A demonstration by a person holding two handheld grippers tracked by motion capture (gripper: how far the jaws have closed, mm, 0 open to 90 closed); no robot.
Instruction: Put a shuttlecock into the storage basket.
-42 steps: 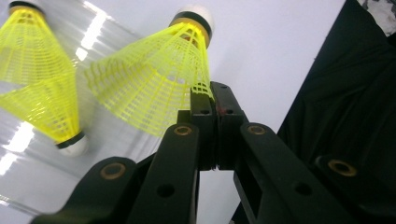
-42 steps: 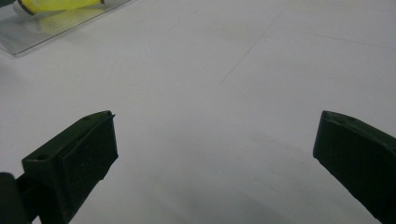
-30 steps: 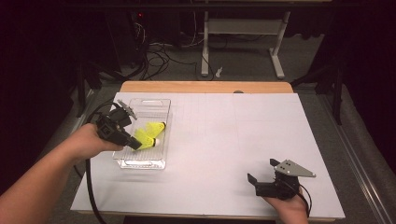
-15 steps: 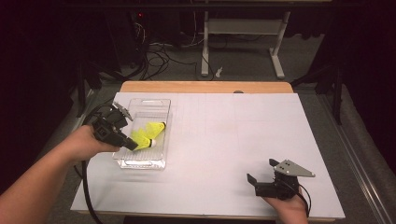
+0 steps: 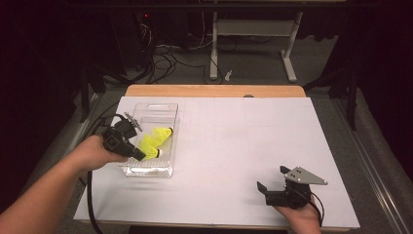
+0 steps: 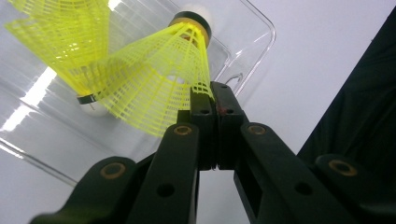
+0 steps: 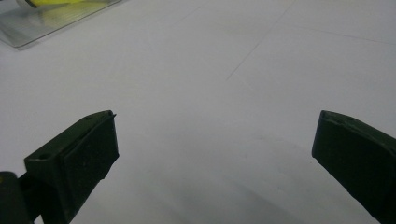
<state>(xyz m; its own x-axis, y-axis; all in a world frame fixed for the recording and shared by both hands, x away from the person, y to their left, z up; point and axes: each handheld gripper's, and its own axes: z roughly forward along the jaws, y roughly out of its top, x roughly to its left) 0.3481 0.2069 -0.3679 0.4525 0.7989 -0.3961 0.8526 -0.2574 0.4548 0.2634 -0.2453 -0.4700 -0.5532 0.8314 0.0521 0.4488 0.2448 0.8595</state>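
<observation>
While your two hands work over the white table (image 5: 224, 146), the biggest thing on it is the clear plastic tray (image 5: 163, 108) at its left side, just beside your left hand (image 5: 90, 153). Your left gripper (image 5: 141, 156) reaches into the tray with its jaws pressed together on the mesh skirt edge of a yellow shuttlecock (image 6: 159, 88), whose cork head points away from you toward the tray's far corner. A second yellow shuttlecock (image 6: 60, 32) lies in the tray right against the first. Your right gripper (image 5: 272, 180) rests well apart at the table's near right, jaws spread wide with nothing but bare table between them
</observation>
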